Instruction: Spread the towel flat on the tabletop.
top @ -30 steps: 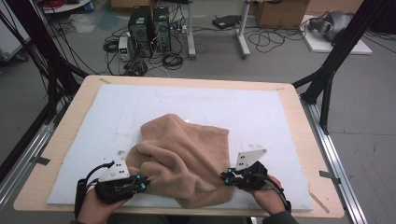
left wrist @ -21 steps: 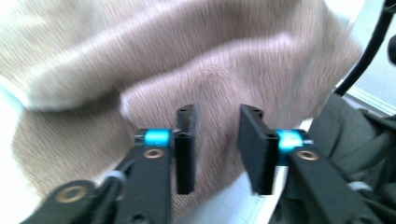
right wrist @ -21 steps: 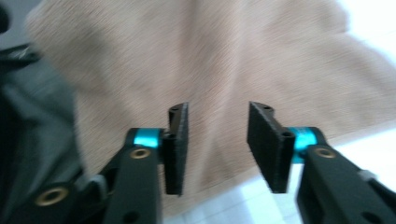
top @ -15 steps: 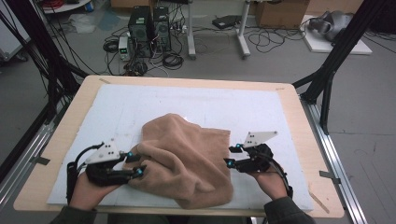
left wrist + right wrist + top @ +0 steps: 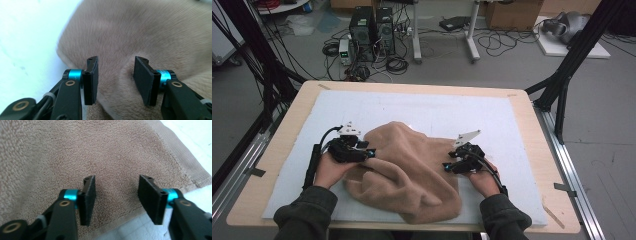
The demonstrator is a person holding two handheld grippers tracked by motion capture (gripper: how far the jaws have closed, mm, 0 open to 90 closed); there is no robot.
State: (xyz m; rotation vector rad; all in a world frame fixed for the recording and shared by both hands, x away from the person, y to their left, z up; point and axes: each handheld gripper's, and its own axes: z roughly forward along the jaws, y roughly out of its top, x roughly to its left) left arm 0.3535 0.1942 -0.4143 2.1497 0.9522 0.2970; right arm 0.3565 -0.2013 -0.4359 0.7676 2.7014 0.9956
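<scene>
Towel [image 5: 409, 172], tan and rumpled, lies bunched on the white mat [image 5: 492, 112] covering the counter [image 5: 282, 125], toward its near edge. Left gripper [image 5: 371, 153] sits at the towel's left side, right gripper [image 5: 447, 166] at its right. Both pairs of fingers [image 5: 91, 80] have just been opening and now stand released, parted over the cloth, gripping nothing.

In the left gripper view, the brown towel [image 5: 140, 32] is looking blurred in the upper part of the frame, and the top and right edges are cutting it off. In the right gripper view, the towel [image 5: 62, 152] is running out past the top and left edges. In the high view, the crumpled towel [image 5: 412, 170] is probably hiding its own lower folds, and the bottom edge is cutting the sleeves.
</scene>
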